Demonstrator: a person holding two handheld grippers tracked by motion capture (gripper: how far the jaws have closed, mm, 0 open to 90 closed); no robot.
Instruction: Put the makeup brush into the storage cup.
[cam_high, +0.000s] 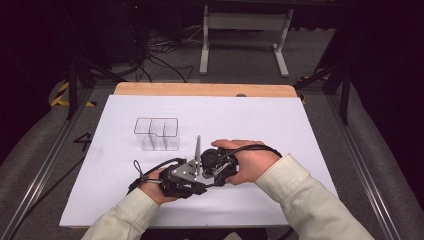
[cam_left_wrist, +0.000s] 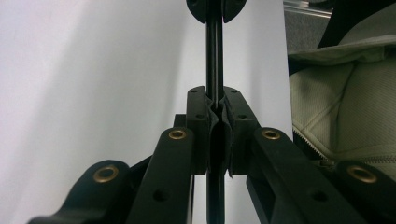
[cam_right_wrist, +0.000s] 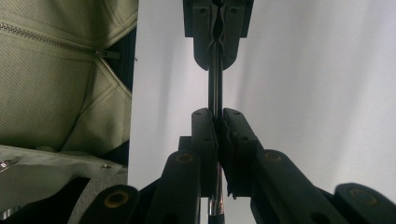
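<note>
One thin dark rod (cam_left_wrist: 214, 56), both ends gripped by jaws of two grippers, left gripper (cam_left_wrist: 215, 109), right gripper (cam_right_wrist: 218, 122), one clear organizer (cam_high: 156, 133).

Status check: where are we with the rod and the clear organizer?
Done: both grippers are shut on the thin dark rod, left gripper and right gripper facing each other along it. In hand: the rod is held above the white sheet. Left: the clear organizer looks empty, so any placing there is not yet done.

Floor (cam_high: 82, 142), left of the table (cam_high: 200, 90): dark painted marking, reads like a "4", partly cut off. Nothing else legible anywhere.
</note>
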